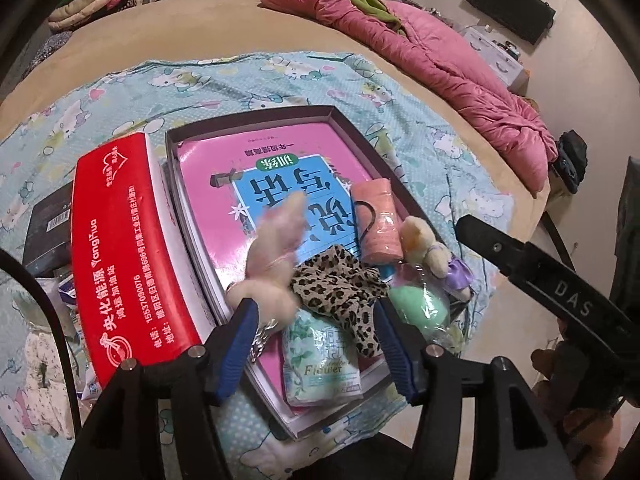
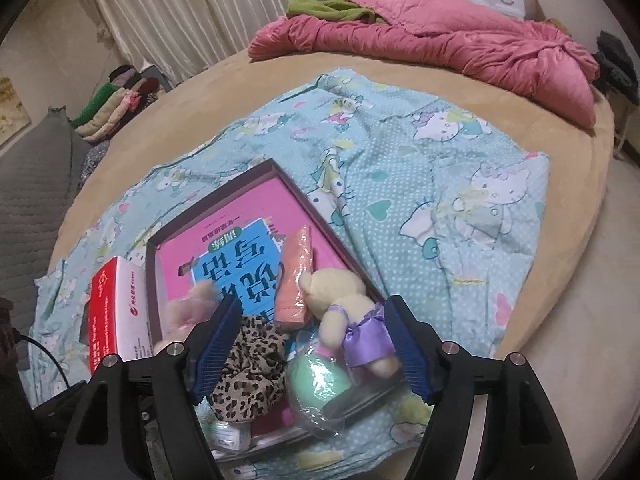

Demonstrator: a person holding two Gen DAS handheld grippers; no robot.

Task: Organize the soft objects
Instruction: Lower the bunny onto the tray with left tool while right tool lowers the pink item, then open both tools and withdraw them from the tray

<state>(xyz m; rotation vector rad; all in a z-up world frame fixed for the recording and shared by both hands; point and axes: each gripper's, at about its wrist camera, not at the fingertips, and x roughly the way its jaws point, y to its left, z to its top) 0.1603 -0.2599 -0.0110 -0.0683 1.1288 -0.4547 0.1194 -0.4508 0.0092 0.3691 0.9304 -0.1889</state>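
Observation:
A shallow dark box (image 1: 352, 128) (image 2: 208, 192) lies on a Hello Kitty sheet and holds a pink book (image 1: 256, 168) (image 2: 240, 216). Soft things lie in it: a blurred pink plush rabbit (image 1: 276, 240) (image 2: 188, 308), a leopard-print cloth (image 1: 340, 292) (image 2: 248, 364), a peach rolled towel (image 1: 378, 220) (image 2: 296, 276), a cream bear in a purple dress (image 1: 428, 248) (image 2: 348, 312), a wrapped green sponge (image 1: 420, 308) (image 2: 320, 384) and a flower tissue pack (image 1: 320, 360). My left gripper (image 1: 314, 320) is open over the rabbit and the cloth. My right gripper (image 2: 312, 324) is open around the bear and the cloth.
A red tissue box (image 1: 124, 248) (image 2: 116, 312) stands left of the dark box. A pink quilt (image 1: 440, 64) (image 2: 460, 44) lies at the bed's far side. Folded clothes (image 1: 92, 0) (image 2: 116, 100) are stacked far left. The right gripper's body (image 1: 560, 288) crosses the left wrist view.

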